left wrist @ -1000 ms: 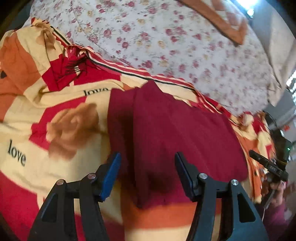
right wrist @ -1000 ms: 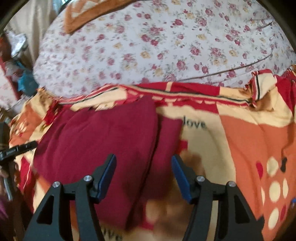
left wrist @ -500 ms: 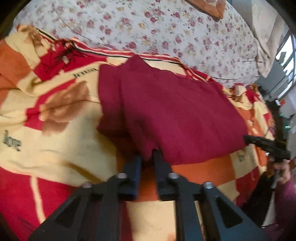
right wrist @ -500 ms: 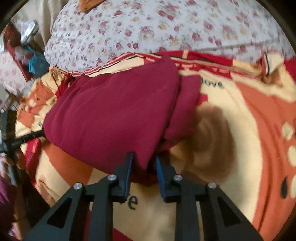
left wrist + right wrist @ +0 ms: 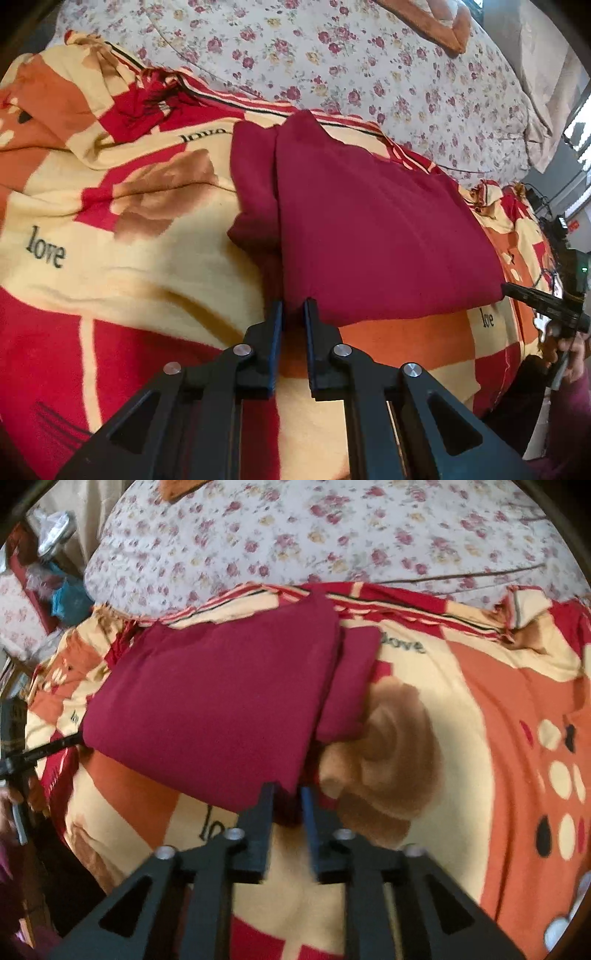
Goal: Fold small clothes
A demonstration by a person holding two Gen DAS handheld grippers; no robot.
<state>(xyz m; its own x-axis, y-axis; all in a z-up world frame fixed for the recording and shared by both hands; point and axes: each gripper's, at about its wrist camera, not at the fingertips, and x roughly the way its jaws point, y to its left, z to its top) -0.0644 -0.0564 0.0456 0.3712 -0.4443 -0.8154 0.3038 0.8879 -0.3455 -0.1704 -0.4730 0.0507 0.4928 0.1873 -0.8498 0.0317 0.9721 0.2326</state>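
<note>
left gripper (image 5: 293, 312) pinches the near corner of a soft, limp maroon garment (image 5: 369, 229) at centre frame; right gripper (image 5: 288, 797), jaws opening, straddles the opposite corner.

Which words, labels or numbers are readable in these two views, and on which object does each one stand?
"love": printed in black on the cream part of the blanket, at the left in the left wrist view.
"love": again at the blanket's far edge, beside the dark red garment, in the right wrist view.
Other prints of the word are cut off or blurred.
The garment shows no text.
</note>
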